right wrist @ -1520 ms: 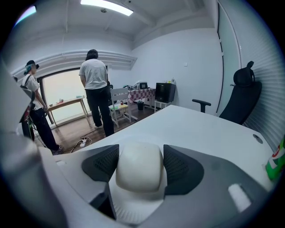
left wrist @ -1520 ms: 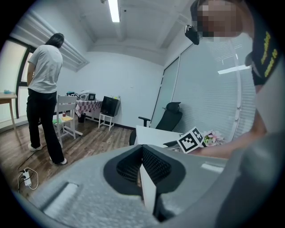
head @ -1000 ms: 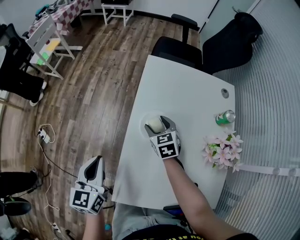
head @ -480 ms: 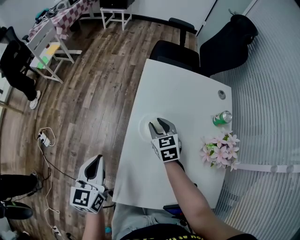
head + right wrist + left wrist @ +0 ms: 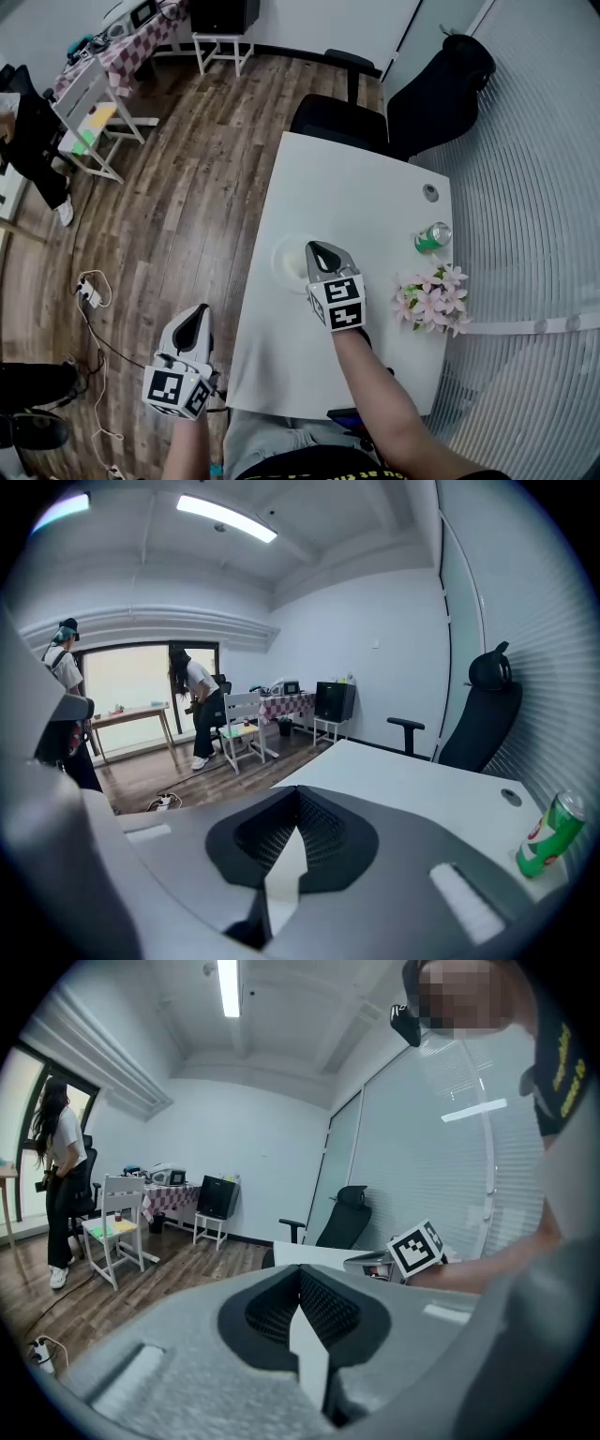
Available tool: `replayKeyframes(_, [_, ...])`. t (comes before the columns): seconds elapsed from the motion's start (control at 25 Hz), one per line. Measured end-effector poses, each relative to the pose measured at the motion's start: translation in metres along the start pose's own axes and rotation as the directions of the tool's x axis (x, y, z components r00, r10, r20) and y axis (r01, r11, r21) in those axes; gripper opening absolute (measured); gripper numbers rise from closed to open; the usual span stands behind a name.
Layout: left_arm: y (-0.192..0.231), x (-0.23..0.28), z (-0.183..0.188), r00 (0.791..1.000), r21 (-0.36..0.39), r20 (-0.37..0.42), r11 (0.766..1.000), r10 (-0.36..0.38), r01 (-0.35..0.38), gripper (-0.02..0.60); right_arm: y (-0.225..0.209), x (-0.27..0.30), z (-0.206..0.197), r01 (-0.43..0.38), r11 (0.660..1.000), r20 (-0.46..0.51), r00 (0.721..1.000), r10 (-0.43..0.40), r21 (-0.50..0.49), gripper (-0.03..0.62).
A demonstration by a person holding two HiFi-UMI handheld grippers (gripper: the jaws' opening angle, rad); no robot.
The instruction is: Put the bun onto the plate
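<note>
Two closed and empty: left tongs (image 5: 194, 324), right tongs (image 5: 320, 250); green can (image 5: 432, 237), lettering illegible.

You are standing at a white rectangular table (image 5: 366, 187). It is carrying a round white plate (image 5: 284, 261) near its left edge, and a green drink can (image 5: 432, 237) and a bunch of pink flowers (image 5: 429, 300) near the right edge.

The table (image 5: 366, 187) top is white, smooth and matt; the floor (image 5: 187, 206) is wood plank with a low sheen; the can (image 5: 432, 237) is glossy green metal. The right gripper (image 5: 315, 249) shell is grey matt plastic; its pads (image 5: 323, 834) are black and finely ribbed.
</note>
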State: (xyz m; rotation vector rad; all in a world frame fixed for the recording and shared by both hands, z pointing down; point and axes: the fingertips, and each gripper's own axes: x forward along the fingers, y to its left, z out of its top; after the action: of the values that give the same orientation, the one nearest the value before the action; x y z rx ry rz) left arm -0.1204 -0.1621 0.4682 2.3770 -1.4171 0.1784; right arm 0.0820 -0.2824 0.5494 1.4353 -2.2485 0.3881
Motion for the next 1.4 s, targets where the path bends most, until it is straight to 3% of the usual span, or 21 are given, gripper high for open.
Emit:
replayKeyframes(0.76, [-0.055,0.051,0.060,0.988,0.116,0.058,0.984,-0.140,0.133,0.003,-0.042,-0.110,0.049,0.101,0.990,0.168,0.979,-0.116,0.097,0.008])
replayKeyframes(1.4, [-0.094,0.047,0.083,0.975,0.169,0.085,0.968,-0.204,0.188,0.003,-0.034,-0.190,0.067,0.133,0.984,0.269,0.949,-0.162,0.121,0.008])
